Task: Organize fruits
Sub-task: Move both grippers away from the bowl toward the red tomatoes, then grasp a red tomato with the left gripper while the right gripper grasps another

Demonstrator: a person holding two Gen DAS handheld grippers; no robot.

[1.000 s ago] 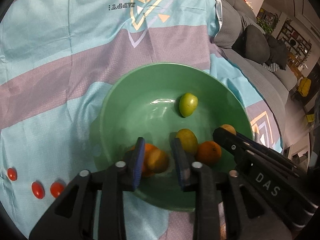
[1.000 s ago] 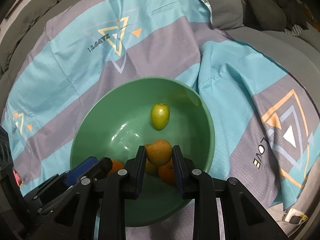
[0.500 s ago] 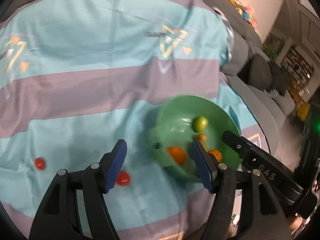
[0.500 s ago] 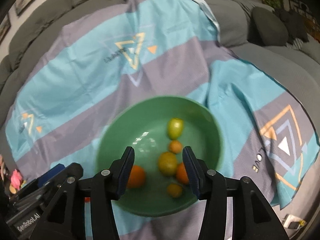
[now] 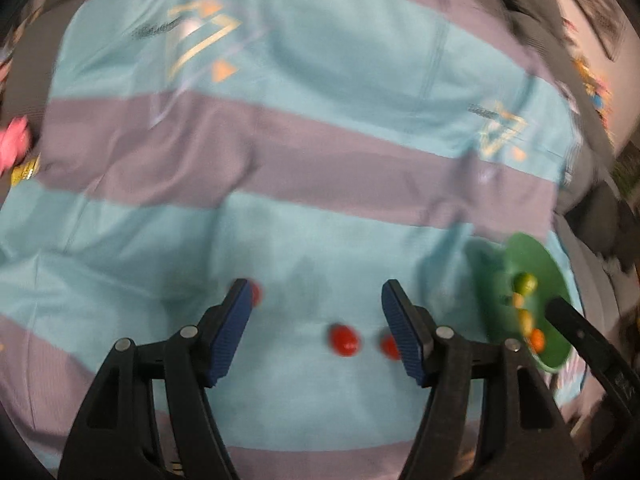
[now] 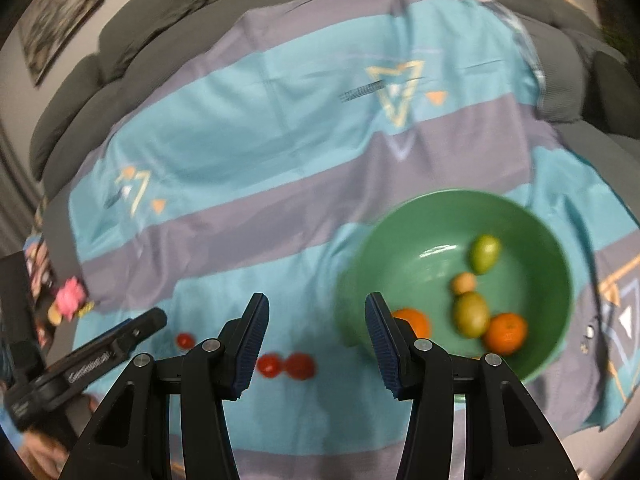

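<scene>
A green bowl (image 6: 404, 240) sits on a striped cloth and holds several fruits: a green one (image 6: 485, 253), a yellow-green one (image 6: 471, 314), two oranges (image 6: 506, 332) and a small pale one. It also shows at the right edge of the left wrist view (image 5: 524, 252). Three small red tomatoes lie on the cloth left of the bowl (image 6: 298, 366) (image 5: 344, 340). My left gripper (image 5: 316, 332) is open and empty above the tomatoes. My right gripper (image 6: 314, 346) is open and empty, over the cloth between the tomatoes and the bowl.
The blue and grey striped cloth (image 6: 280, 128) covers a grey sofa (image 6: 200, 12). A pink toy (image 6: 70, 296) and small items lie at the cloth's left edge. The left gripper's body (image 6: 80, 364) shows at lower left of the right wrist view.
Both grippers released their fruit into the bowl and opened wide. Both swung left, away from the bowl; the left one now faces the tomatoes.
</scene>
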